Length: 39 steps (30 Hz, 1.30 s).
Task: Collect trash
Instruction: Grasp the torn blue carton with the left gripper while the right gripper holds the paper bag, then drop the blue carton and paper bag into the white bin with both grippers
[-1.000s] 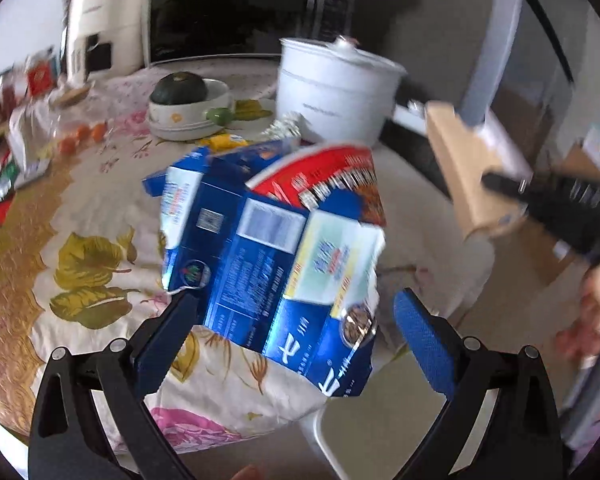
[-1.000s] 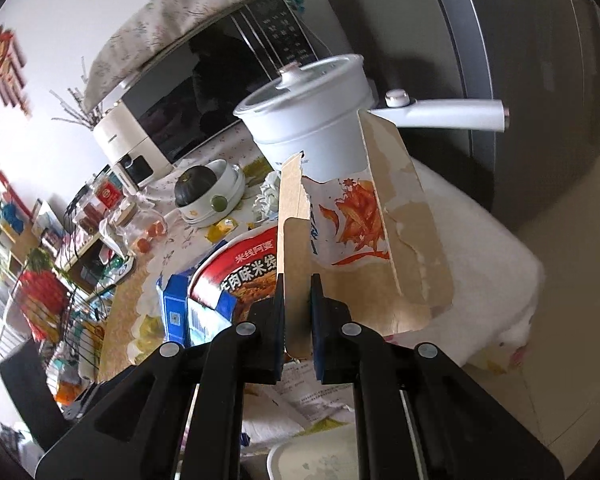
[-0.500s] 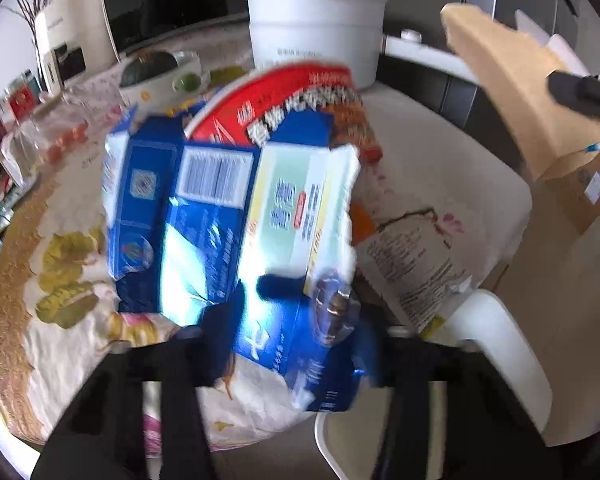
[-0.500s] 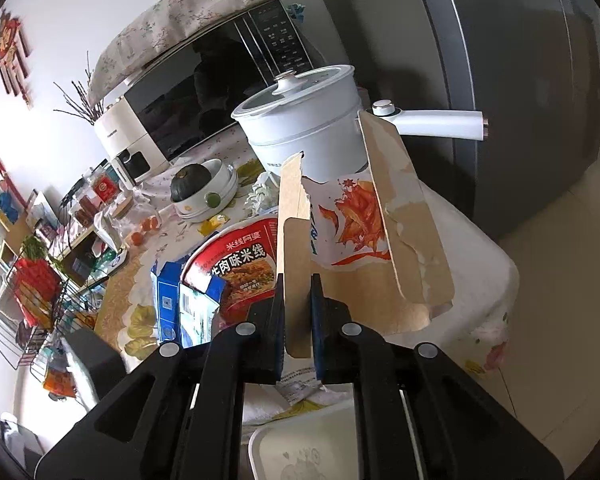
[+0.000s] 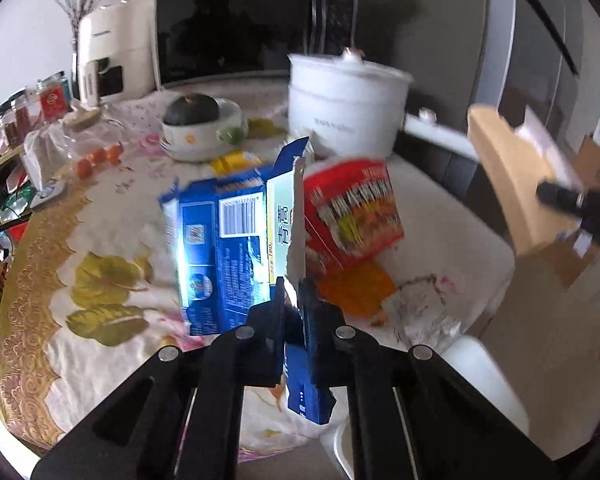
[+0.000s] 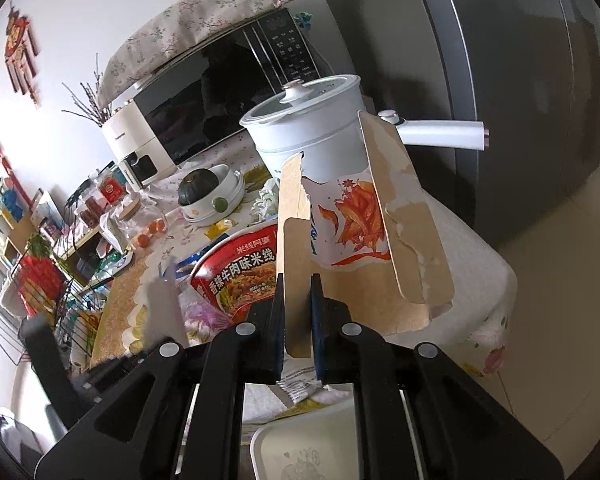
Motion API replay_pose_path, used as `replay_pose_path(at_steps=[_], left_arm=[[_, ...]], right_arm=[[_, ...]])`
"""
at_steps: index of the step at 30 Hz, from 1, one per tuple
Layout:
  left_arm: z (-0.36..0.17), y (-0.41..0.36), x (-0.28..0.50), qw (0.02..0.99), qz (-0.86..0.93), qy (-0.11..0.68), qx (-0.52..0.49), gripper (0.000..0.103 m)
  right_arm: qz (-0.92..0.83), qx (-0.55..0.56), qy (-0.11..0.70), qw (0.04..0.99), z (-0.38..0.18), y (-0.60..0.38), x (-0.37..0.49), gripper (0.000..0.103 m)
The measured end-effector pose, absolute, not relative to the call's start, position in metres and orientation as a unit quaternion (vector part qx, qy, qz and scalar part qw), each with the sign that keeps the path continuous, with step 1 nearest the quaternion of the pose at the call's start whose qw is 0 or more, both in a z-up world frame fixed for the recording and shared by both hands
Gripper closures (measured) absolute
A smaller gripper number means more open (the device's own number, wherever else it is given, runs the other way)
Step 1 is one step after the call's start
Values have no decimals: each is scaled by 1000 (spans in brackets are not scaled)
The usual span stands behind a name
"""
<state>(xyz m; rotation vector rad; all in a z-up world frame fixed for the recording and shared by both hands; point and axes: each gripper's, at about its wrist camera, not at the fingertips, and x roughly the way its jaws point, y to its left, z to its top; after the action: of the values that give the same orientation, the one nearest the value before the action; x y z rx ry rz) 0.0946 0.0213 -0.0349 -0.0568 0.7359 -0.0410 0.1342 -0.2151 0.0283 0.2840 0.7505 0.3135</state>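
Observation:
My left gripper (image 5: pixel 294 300) is shut on a flattened blue carton (image 5: pixel 224 240) and holds it up above the table's front edge. A red round noodle lid (image 5: pixel 352 212) lies on the table behind it; it also shows in the right wrist view (image 6: pixel 240 276). My right gripper (image 6: pixel 297 292) is shut on a torn brown cardboard box (image 6: pixel 364 240) with an orange print, held off the table's right end. That cardboard box (image 5: pixel 508 176) and the right gripper show at the right of the left wrist view. The blurred blue carton (image 6: pixel 168 276) shows at the left of the right wrist view.
A white pot (image 5: pixel 344 108) with a long handle stands at the table's back right. A bowl with a dark squash (image 5: pixel 196 120), a microwave (image 5: pixel 252 32) and jars stand behind. A printed paper sheet (image 5: pixel 424 312) lies at the table's edge. A white bin rim (image 6: pixel 308 444) is below.
My left gripper has closed on the blue carton and lifted it, turning it more upright. The right gripper keeps holding the cardboard box and has shifted slightly.

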Motion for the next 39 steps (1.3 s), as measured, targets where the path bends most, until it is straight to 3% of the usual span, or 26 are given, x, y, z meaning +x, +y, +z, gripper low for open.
replay_pose_path(at_steps=[12, 21, 31, 39], left_arm=[[12, 43, 70, 952, -46, 294, -73, 95], [34, -9, 34, 963, -116, 244, 6, 95], [11, -72, 0, 943, -195, 256, 89, 95], [-46, -128, -14, 900, -236, 317, 184, 95]], right_arm=[[158, 118, 346, 917, 39, -211, 121, 93], [143, 96, 320, 932, 53, -225, 103, 93], [102, 73, 296, 947, 64, -262, 74, 93], [80, 68, 300, 948, 61, -289, 54, 93]])
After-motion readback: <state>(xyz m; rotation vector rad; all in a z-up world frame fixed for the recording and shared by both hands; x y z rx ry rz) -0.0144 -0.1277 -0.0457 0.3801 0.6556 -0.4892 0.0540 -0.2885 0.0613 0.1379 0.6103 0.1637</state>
